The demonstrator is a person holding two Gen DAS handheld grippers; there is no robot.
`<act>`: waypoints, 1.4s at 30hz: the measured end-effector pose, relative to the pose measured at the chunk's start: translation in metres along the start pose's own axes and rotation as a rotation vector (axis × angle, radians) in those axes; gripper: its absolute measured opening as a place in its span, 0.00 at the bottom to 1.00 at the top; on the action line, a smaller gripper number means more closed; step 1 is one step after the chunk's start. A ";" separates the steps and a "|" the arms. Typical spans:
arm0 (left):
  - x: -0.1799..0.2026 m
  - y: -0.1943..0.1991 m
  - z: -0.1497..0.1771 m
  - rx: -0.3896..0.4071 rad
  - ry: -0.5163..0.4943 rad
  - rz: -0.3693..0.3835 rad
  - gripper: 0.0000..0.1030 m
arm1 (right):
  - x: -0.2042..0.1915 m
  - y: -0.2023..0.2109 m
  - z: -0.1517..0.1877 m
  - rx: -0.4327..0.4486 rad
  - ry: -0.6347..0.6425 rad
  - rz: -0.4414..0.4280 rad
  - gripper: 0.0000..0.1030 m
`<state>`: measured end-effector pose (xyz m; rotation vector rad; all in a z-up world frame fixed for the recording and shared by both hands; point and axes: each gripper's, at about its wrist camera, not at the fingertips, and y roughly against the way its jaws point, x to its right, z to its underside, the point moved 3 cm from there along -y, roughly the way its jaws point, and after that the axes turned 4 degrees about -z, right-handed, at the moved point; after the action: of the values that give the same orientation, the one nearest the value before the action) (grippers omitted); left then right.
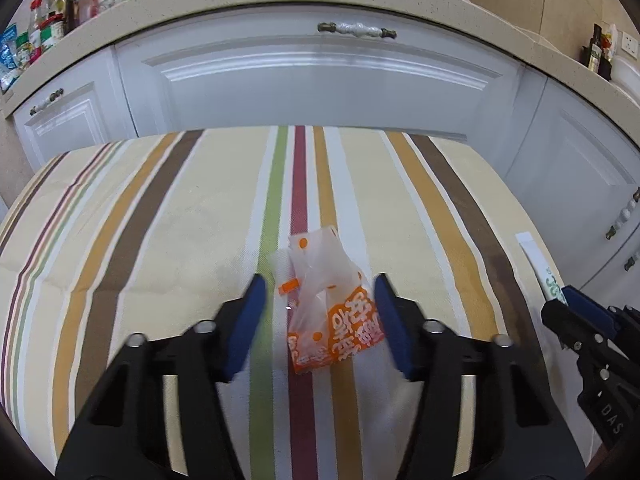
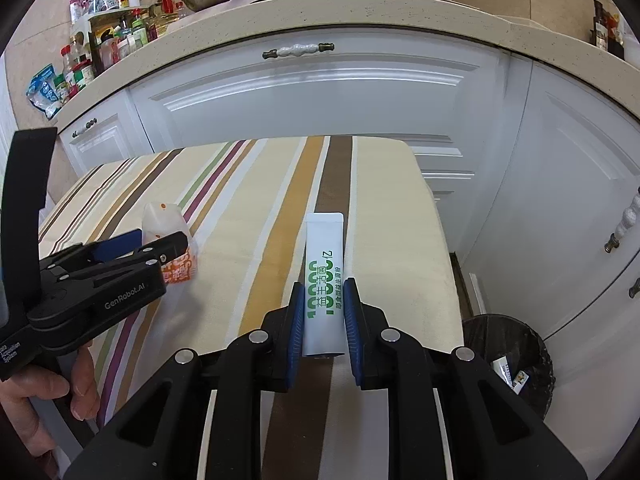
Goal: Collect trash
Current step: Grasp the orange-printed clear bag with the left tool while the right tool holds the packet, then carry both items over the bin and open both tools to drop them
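Observation:
A crumpled clear and orange snack wrapper (image 1: 332, 312) lies on the striped tablecloth (image 1: 160, 240). My left gripper (image 1: 320, 284) straddles it with its blue pads apart, and the left pad stands clear of the plastic. In the right wrist view the same wrapper (image 2: 176, 240) sits between the left gripper's (image 2: 158, 240) fingers. My right gripper (image 2: 324, 284) is shut on the near end of a white sachet with green print (image 2: 324, 256), which lies along a brown stripe near the table's right edge. The right gripper (image 1: 560, 300) and the sachet (image 1: 534, 252) also show at the right of the left wrist view.
A bin lined with a black bag (image 2: 508, 364) stands on the floor right of the table and holds some scraps. White cabinets (image 2: 320, 92) and a beige counter (image 2: 360, 20) with bottles and jars (image 2: 100, 40) lie beyond. A person's hand (image 2: 40, 392) holds the left gripper.

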<state>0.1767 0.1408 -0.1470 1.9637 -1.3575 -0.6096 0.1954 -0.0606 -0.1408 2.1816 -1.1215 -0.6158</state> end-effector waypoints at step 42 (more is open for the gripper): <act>0.092 0.151 0.023 0.244 -0.174 0.205 0.16 | 0.059 0.139 0.048 0.218 -0.106 0.203 0.20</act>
<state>0.0986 0.0124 -0.0510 1.9595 -1.7877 -0.5481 0.1192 -0.1879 -0.0859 2.1967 -1.5059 -0.5456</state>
